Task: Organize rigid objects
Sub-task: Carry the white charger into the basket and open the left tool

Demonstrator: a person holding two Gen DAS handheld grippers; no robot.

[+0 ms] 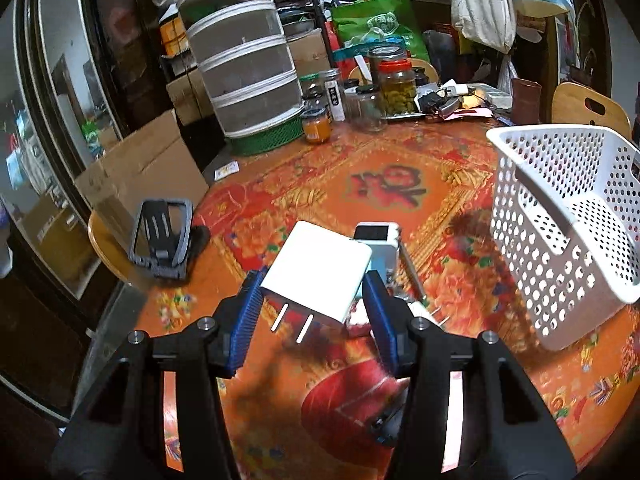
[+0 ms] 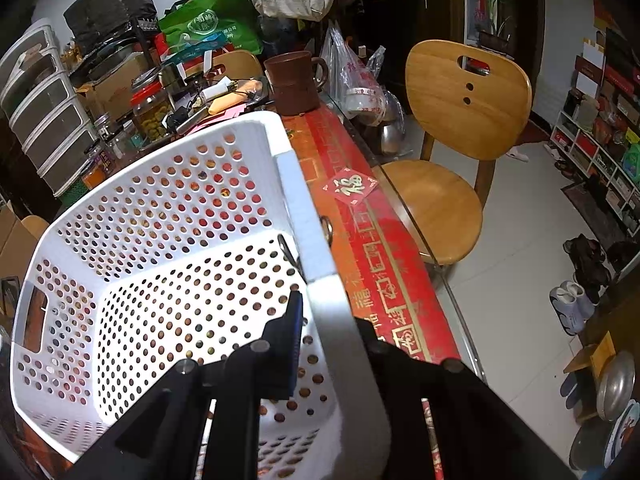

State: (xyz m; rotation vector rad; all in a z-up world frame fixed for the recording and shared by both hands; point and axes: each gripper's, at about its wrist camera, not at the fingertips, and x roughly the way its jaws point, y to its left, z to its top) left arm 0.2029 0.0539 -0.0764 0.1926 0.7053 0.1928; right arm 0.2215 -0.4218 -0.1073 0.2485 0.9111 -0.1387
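My left gripper [image 1: 314, 300] is shut on a white plug charger [image 1: 318, 270], held above the table with its two prongs pointing toward me. Behind it lie a white gadget with a dark screen [image 1: 378, 240], a thin metal tool [image 1: 412, 270] and another white plug [image 1: 424, 312]. The white perforated basket [image 1: 560, 216] stands tilted at the right. In the right wrist view my right gripper [image 2: 320, 320] is shut on the basket's rim [image 2: 320, 248], one finger [image 2: 292, 332] inside the basket, the other hidden behind the wall. The basket looks empty.
A black phone stand [image 1: 162, 240] sits at the table's left edge. Jars [image 1: 396, 88], a stacked mesh drawer tower [image 1: 244, 56] and clutter fill the far side. A brown mug [image 2: 294, 80] stands beyond the basket. A wooden chair [image 2: 452, 152] is right of the table.
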